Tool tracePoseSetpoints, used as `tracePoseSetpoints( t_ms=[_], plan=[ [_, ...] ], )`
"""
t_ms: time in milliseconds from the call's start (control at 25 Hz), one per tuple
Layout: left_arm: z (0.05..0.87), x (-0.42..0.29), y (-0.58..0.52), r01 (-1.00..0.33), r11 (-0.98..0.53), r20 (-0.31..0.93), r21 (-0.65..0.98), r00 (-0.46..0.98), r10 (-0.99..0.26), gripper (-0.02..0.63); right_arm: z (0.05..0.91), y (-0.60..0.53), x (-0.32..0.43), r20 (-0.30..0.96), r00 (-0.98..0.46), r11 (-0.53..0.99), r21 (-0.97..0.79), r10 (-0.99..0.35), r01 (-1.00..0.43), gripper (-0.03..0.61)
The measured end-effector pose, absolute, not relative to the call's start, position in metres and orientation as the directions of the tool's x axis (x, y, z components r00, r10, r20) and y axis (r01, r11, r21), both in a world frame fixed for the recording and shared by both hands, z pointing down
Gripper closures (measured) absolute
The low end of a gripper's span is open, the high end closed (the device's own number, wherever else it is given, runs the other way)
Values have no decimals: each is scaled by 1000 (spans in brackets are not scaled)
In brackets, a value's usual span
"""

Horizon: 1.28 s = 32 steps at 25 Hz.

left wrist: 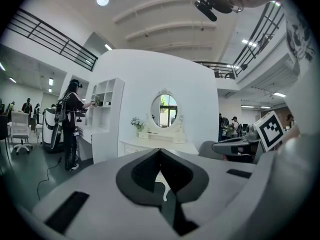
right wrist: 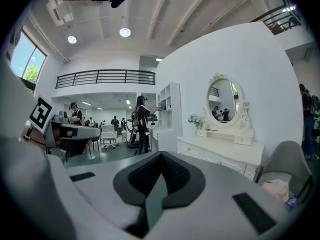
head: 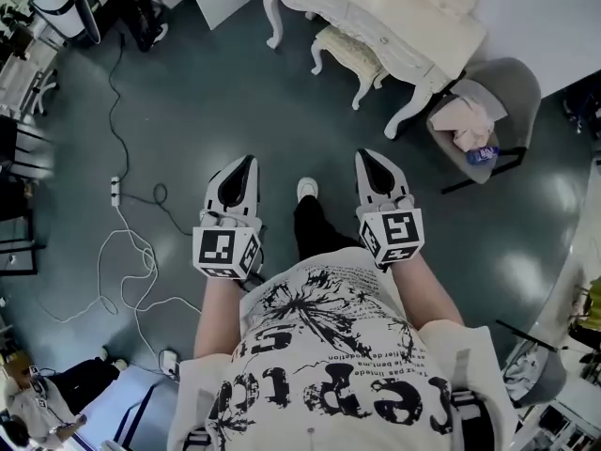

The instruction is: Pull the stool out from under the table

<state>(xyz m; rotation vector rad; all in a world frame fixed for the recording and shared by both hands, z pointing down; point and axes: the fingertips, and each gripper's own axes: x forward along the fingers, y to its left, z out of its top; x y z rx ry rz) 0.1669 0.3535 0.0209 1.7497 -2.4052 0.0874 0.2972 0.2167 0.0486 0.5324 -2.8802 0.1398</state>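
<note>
A cream padded stool (head: pixel 346 53) with carved legs stands tucked partly under the white dressing table (head: pixel 376 12) at the top of the head view. I stand a good step away from it on the dark floor. My left gripper (head: pixel 246 163) and my right gripper (head: pixel 366 155) are held side by side at waist height, both pointing toward the table, both shut and empty. In the left gripper view the left gripper (left wrist: pixel 160 150) has its jaws meeting at the tip, with the dressing table (left wrist: pixel 150 145) behind. The right gripper (right wrist: pixel 161 154) faces the dressing table (right wrist: pixel 220 151) and its oval mirror (right wrist: pixel 225 101).
A grey chair (head: pixel 498 101) with a cloth and a bottle on its seat stands right of the table. White cables (head: pixel 131 252) and a power strip (head: pixel 115 191) lie on the floor at left. A person (left wrist: pixel 70 124) stands at a white shelf unit.
</note>
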Motion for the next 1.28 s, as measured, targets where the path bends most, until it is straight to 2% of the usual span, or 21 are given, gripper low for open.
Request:
tracePoseSetpoints(
  t_ms=[360, 800, 1280],
  plan=[
    [19, 41, 223, -961, 271, 174, 45, -260, -950, 597, 52, 87, 179, 221, -897, 910, -73, -383, -407, 563],
    [34, -46, 95, -987, 157, 220, 40, -145, -965, 597, 65, -32, 108, 253, -839, 857, -65, -482, -512, 563],
    [73, -141, -62, -961, -271, 279, 60, 277, -920, 597, 103, -121, 40, 332, -611, 624, -78, -719, -778, 562]
  ],
)
